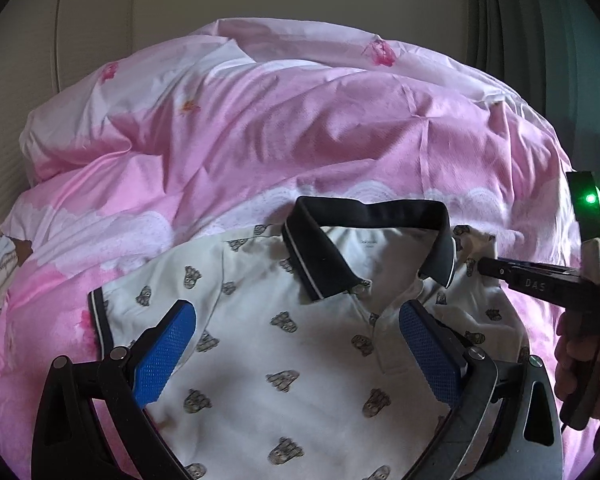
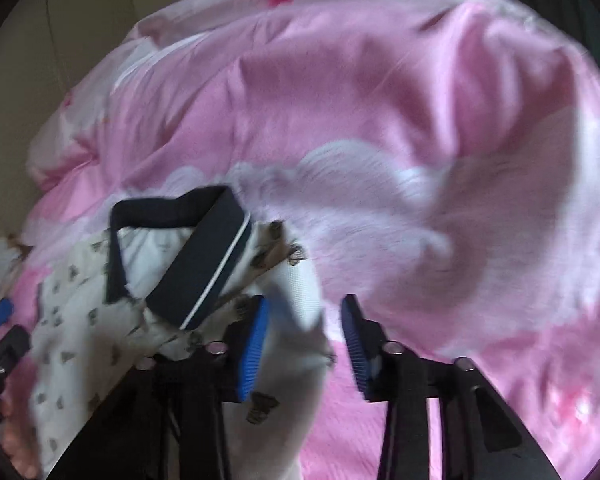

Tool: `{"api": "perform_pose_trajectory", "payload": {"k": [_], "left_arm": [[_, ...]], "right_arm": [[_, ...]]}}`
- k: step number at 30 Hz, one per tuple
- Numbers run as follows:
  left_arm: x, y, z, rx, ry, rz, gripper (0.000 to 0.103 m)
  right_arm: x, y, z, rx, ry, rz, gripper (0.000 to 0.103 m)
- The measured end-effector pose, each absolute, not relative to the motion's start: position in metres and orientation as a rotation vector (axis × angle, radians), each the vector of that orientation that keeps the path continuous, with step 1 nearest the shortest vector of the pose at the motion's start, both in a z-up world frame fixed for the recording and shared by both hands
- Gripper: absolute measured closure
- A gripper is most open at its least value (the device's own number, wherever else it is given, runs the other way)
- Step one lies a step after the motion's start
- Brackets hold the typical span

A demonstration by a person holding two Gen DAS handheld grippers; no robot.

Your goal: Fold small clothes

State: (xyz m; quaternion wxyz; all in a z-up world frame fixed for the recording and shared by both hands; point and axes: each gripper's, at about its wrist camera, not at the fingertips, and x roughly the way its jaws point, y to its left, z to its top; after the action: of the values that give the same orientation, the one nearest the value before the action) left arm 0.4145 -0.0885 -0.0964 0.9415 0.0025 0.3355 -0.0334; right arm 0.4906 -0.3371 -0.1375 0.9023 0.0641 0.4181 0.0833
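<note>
Loosely open right gripper [image 2: 306, 340] around polo shirt [image 2: 80, 320]

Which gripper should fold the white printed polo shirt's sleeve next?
Right, probably. The right gripper has the sleeve edge of the white printed polo shirt between its blue pads; the left gripper hangs open over the chest, holding nothing.

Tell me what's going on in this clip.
A person with a gripper in each hand is folding a small white polo shirt with a dark collar, laid face up on a pink duvet. The left gripper hovers open over the chest. The right gripper is at the shirt's shoulder, fabric between its pads, but a gap still shows, so no firm grip yet.
</note>
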Motion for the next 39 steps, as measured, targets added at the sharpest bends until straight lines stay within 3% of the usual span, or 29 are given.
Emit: {"api": "perform_pose_trajectory", "payload": {"k": [3, 12, 14, 19, 25, 33, 39], "left_arm": [[0.418, -0.093, -0.096, 0.009, 0.685, -0.060, 0.000], [0.428, -0.109, -0.093, 0.033, 0.683, -0.062, 0.000], [0.426, -0.110, -0.093, 0.038, 0.685, -0.067, 0.000], [0.414, -0.109, -0.092, 0.040, 0.682, -0.078, 0.000], [0.397, -0.109, -0.095, 0.050, 0.689, -0.084, 0.000], [0.381, -0.105, -0.099, 0.050, 0.714, -0.067, 0.000], [0.377, -0.099, -0.097, 0.028, 0.708, -0.069, 0.000]], "right_arm": [[0.499, -0.343, -0.144, 0.132, 0.876, 0.188, 0.097], [0.518, -0.368, -0.141, 0.163, 0.878, 0.175, 0.098], [0.506, -0.373, -0.136, 0.190, 0.857, 0.179, 0.095], [0.449, -0.379, -0.122, 0.239, 0.816, 0.195, 0.074], [0.385, -0.365, -0.132, 0.195, 0.862, 0.208, 0.074], [0.382, -0.360, -0.169, 0.149, 0.997, 0.148, 0.076], [0.361, -0.355, -0.139, 0.147, 0.846, 0.147, 0.076]]}}
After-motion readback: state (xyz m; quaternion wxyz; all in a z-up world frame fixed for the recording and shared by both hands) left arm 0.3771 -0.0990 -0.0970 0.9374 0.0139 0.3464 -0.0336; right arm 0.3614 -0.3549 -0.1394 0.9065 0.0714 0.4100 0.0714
